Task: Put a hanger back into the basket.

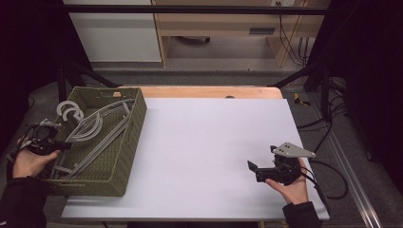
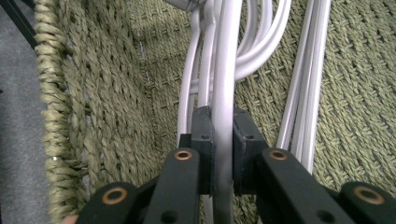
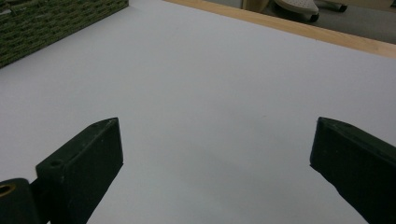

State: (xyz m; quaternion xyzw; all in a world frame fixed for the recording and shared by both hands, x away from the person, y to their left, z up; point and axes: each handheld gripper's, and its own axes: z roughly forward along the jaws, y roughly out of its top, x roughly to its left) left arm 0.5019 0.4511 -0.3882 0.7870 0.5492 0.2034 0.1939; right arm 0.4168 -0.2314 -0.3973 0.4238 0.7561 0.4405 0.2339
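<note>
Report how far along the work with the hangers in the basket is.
Done: the left gripper has reached into the green woven basket and shut its jaws on the bar of one grey hanger. In hand: that grip only; the hanger lies among the other hangers in the basket. Left: none has come out onto the white table, and the right gripper hangs open over it with nothing between its jaws.

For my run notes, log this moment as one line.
left gripper: shut on pale grey plastic hanger | in woven green basket | right gripper: jaws open, over white table
</note>
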